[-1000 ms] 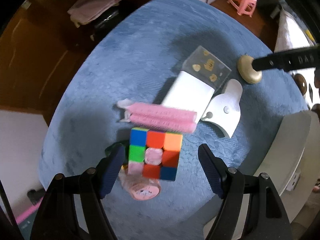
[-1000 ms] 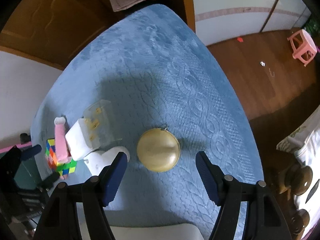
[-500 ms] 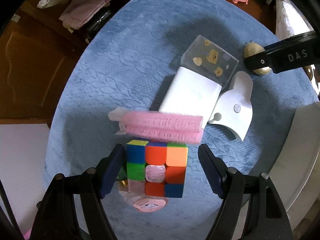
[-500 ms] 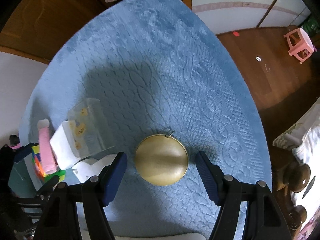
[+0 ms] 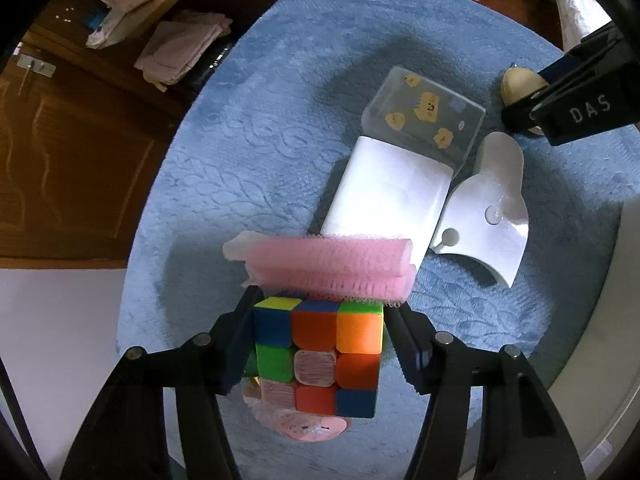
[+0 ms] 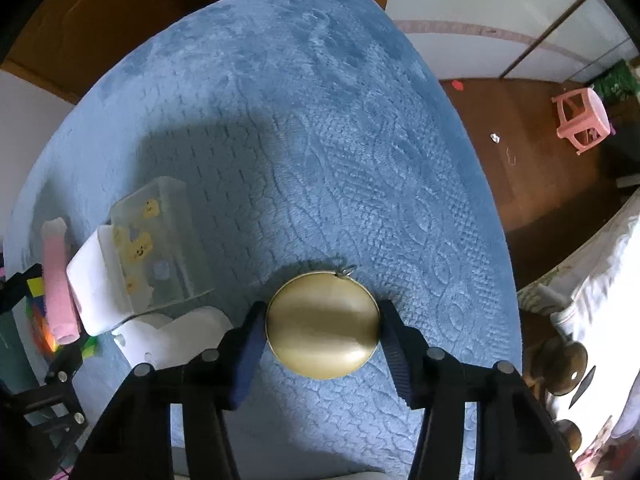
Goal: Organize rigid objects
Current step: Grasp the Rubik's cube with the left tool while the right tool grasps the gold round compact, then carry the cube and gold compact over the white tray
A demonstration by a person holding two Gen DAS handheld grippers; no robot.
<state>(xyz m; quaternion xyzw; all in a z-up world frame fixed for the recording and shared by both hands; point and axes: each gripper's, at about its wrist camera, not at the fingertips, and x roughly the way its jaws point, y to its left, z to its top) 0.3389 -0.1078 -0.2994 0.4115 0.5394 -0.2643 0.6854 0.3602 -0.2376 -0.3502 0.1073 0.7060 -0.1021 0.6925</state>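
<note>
A colourful puzzle cube [image 5: 316, 354] sits on the blue cloth between my left gripper's [image 5: 318, 344] jaws, which press both its sides. A pink hair roller clip [image 5: 328, 266] lies across just beyond the cube. A round gold disc [image 6: 322, 325] with a small ring lies flat on the cloth between my right gripper's [image 6: 322, 334] jaws, which touch both its edges. The disc [image 5: 520, 86] also shows far right in the left wrist view, partly hidden by the right gripper.
A white box with a clear stickered lid [image 5: 404, 168] and a white plastic scoop-shaped piece [image 5: 486, 216] lie mid-table. A pink round item [image 5: 308, 426] lies under the cube. The blue-clothed table [image 6: 320, 140] drops to wooden floor; a pink stool [image 6: 582, 120] stands far right.
Both grippers have come down and forward over their objects. The left jaws have closed in on the cube, the right jaws on the gold disc.
</note>
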